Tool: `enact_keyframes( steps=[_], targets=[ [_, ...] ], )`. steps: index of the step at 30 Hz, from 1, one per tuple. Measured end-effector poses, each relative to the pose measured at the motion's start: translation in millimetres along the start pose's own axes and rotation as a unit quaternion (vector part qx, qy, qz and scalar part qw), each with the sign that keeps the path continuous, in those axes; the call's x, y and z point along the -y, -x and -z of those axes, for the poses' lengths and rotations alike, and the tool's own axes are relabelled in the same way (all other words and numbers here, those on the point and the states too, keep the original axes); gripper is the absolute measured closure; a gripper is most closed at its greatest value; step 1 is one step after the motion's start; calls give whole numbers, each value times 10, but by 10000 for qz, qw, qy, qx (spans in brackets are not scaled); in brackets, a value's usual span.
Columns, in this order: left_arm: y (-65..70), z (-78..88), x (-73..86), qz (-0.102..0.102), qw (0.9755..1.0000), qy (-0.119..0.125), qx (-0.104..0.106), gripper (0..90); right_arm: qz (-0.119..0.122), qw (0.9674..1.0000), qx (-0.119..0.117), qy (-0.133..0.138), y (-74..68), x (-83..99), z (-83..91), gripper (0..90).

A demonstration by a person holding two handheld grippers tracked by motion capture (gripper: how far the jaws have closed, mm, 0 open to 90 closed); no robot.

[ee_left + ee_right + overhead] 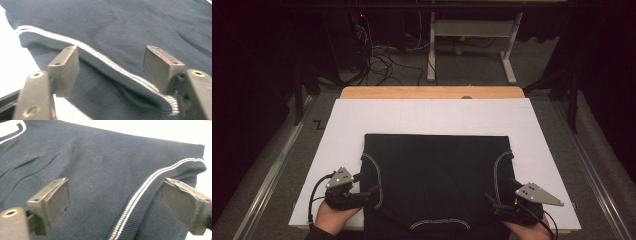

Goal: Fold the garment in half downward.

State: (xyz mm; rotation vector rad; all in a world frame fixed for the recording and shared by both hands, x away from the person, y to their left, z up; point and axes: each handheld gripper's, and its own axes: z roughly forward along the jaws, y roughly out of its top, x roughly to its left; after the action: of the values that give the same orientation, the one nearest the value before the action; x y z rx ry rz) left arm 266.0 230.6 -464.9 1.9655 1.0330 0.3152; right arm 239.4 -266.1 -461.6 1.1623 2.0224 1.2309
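Note:
A dark navy sleeveless garment with white-striped trim lies flat on a white board, neckline toward the near edge. My left gripper is open at the garment's left armhole; its jaws straddle the striped armhole trim. My right gripper is open at the right armhole, jaws wide apart over the cloth, with the striped trim running between them. Neither holds anything.
The white board rests on a wooden table whose far edge shows beyond it. Grey carpet, cables and a white table frame lie farther back. Bare board surrounds the garment at left, right and far side.

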Motion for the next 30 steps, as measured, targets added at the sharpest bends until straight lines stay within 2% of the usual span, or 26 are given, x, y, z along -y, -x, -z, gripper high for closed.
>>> enact_keyframes(
  steps=[5, 7, 9, 14, 17, 19, 21, 26, 30],
  targets=[
    [-125, 42, -5, 165, 9997, 120, -143, 136, -60, 10000, 23, 2, 24, -7, -12, 3],
    [-148, 43, -19, 153, 9995, 67, -265, 89, -26, 10000, -7, 15, 14, -14, -19, 2],
    [-176, 34, -37, 177, 9996, -30, -228, 0, 1, 10000, -25, 46, 6, -22, -26, 2],
    [-203, 48, -44, 269, 9993, 72, -243, 0, 51, 10000, -54, 57, -13, -52, -50, 2],
    [-209, 43, -51, 265, 9993, 106, -256, 0, -53, 9998, -145, 152, -38, -109, -47, 2],
    [-230, 32, -47, 286, 9994, 79, -169, 0, -13, 9997, -158, 211, -77, -152, -45, 2],
    [-251, 35, -35, 347, 9994, 67, -55, 0, 71, 9995, -162, 280, -134, -211, -49, 2],
    [-265, 65, -41, 325, 9992, 141, -185, 0, 153, 9989, -190, 389, -304, -374, -91, 2],
    [-280, 64, -42, 323, 9991, 161, -225, 0, 327, 9976, -361, 494, -495, -488, -171, 2]
  ],
)
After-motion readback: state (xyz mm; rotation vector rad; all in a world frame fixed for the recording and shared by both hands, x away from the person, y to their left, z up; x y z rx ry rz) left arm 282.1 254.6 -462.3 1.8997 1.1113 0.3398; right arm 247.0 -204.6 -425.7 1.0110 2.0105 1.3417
